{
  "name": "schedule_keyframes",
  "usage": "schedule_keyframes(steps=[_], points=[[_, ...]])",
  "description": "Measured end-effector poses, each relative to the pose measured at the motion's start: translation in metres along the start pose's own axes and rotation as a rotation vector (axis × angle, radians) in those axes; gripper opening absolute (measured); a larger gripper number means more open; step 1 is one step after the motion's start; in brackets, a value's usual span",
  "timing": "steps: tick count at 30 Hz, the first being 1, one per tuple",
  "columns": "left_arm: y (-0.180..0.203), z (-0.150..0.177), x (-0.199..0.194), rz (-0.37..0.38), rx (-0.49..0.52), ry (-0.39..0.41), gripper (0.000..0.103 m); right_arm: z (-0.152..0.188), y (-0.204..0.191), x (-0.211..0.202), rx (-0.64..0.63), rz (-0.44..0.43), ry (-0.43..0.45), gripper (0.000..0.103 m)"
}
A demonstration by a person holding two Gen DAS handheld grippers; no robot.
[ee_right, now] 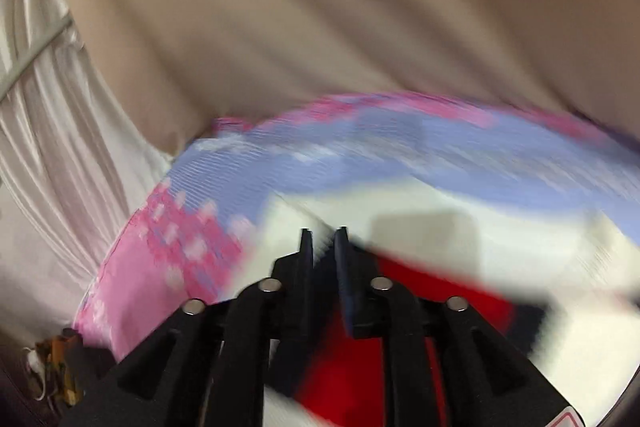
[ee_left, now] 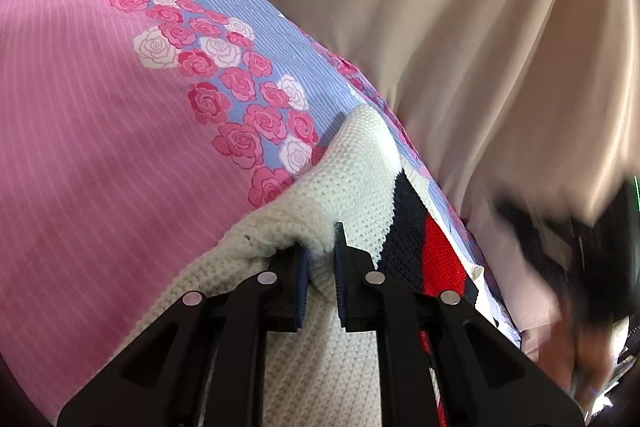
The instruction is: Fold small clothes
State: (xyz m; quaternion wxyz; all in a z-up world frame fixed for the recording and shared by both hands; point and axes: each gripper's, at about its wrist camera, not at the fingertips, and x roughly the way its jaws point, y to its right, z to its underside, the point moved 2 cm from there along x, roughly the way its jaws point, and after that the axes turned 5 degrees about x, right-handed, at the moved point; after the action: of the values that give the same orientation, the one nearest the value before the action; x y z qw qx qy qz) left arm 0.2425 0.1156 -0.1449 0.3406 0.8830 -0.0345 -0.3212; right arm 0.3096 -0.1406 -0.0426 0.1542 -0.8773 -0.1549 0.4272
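A small white knit sweater [ee_left: 344, 163] with navy and red stripes [ee_left: 436, 255] lies on a pink and blue rose-print bedsheet [ee_left: 100, 99]. My left gripper [ee_left: 322, 247] is shut on a pinched fold of the sweater's white edge. In the blurred right wrist view the sweater [ee_right: 500, 239] shows white with a red part [ee_right: 440, 287]. My right gripper [ee_right: 324, 239] has its jaws nearly together over the red and white knit; the blur hides whether cloth is between them. The right gripper also shows as a dark blur in the left wrist view [ee_left: 580, 247].
A beige curtain [ee_left: 460, 27] hangs behind the bed, and it also shows in the right wrist view [ee_right: 320, 7]. A white satin curtain [ee_right: 52, 131] hangs at the left. Small cluttered objects [ee_right: 52, 371] sit low at the left beside the bed.
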Motion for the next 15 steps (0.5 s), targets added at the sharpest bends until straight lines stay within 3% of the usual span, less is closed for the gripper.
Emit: schedule_keyframes(steps=[2, 4, 5, 7, 8, 10, 12, 15], points=[[-0.003, -0.005, -0.007, -0.020, 0.008, 0.014, 0.012, 0.030, 0.049, -0.041, 0.041, 0.123, 0.015, 0.025], [-0.013, -0.011, -0.010, -0.026, -0.028, 0.001, 0.012, 0.059, 0.099, -0.077, 0.097, 0.257, 0.033, 0.044], [-0.016, -0.013, -0.009, -0.023, -0.031, -0.007, 0.012, 0.069, 0.122, -0.090, 0.139, 0.296, 0.042, 0.045], [-0.013, -0.012, -0.007, -0.039, 0.015, -0.010, 0.012, 0.075, 0.154, -0.103, 0.220, 0.321, 0.037, 0.045], [-0.011, -0.010, -0.006, -0.046, 0.029, -0.010, 0.012, 0.071, 0.159, -0.105, 0.241, 0.294, 0.036, 0.045], [-0.009, -0.008, -0.005, -0.052, 0.029, -0.007, 0.013, 0.053, 0.141, -0.099, 0.197, 0.215, 0.055, 0.045], [-0.014, -0.007, -0.005, -0.032, -0.004, 0.000, 0.013, 0.031, 0.100, -0.075, 0.074, 0.144, 0.032, 0.047], [-0.018, -0.007, -0.005, -0.008, -0.021, 0.004, 0.013, 0.001, 0.024, -0.006, -0.088, 0.010, -0.059, 0.057]])
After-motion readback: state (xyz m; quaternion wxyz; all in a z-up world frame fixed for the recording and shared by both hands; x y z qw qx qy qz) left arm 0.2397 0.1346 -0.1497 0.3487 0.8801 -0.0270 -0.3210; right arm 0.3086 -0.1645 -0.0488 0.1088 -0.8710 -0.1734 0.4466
